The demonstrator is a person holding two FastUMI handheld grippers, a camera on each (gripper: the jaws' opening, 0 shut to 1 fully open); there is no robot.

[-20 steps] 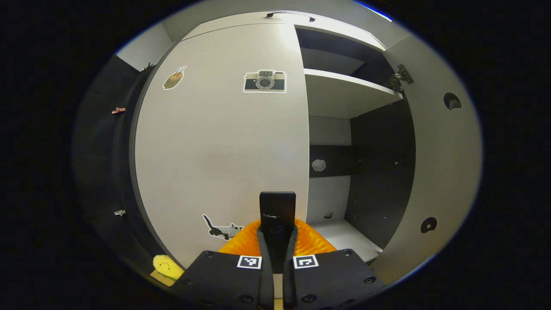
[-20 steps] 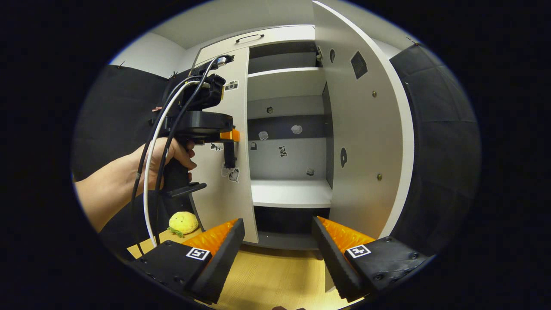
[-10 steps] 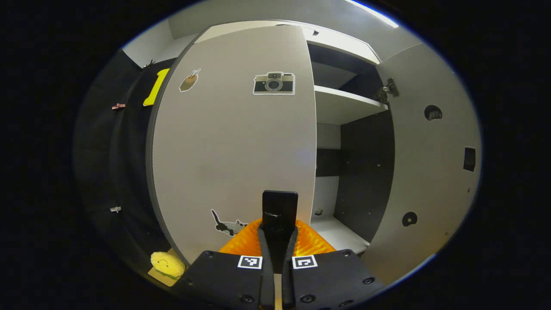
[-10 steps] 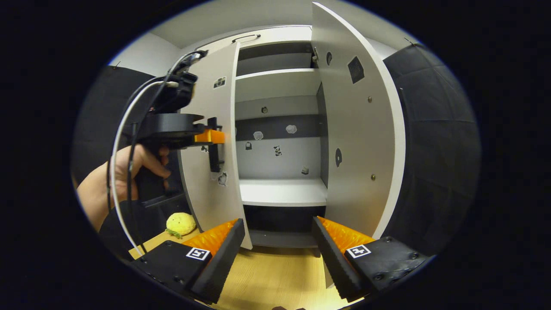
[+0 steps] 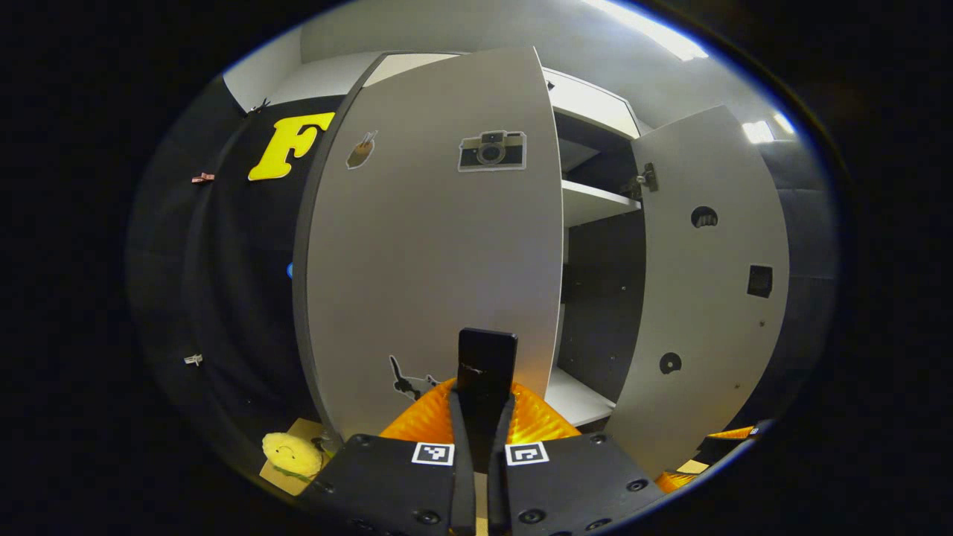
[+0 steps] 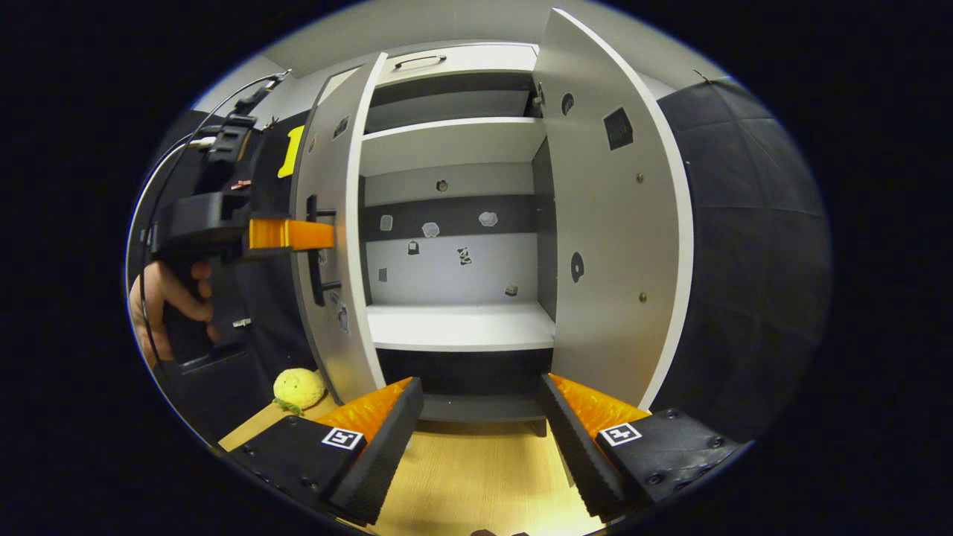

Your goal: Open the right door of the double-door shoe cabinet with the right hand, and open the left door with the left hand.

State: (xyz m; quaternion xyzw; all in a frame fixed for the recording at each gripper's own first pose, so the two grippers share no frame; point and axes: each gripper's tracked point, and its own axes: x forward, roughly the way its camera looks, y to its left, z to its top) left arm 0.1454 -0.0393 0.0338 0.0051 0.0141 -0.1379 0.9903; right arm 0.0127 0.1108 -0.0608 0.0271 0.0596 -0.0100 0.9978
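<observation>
The left gripper point(image 5: 482, 387), a handheld two-finger tool, shows two flat blocks side by side in the left gripper view. Each carries a square black-and-white marker point(image 5: 432, 452) at its inner front corner and round screws point(image 5: 426, 515) near its edges. In the right gripper view its body is a black pistol-grip housing point(image 6: 195, 227) with a boxy black unit on top. One white cable point(image 6: 153, 179) and thin black cables loop past the bare hand point(image 6: 167, 298). The right gripper point(image 6: 480, 385) has similar marked, screwed blocks and wedge-shaped fingers point(image 6: 387, 424) with finely toothed inner faces.
</observation>
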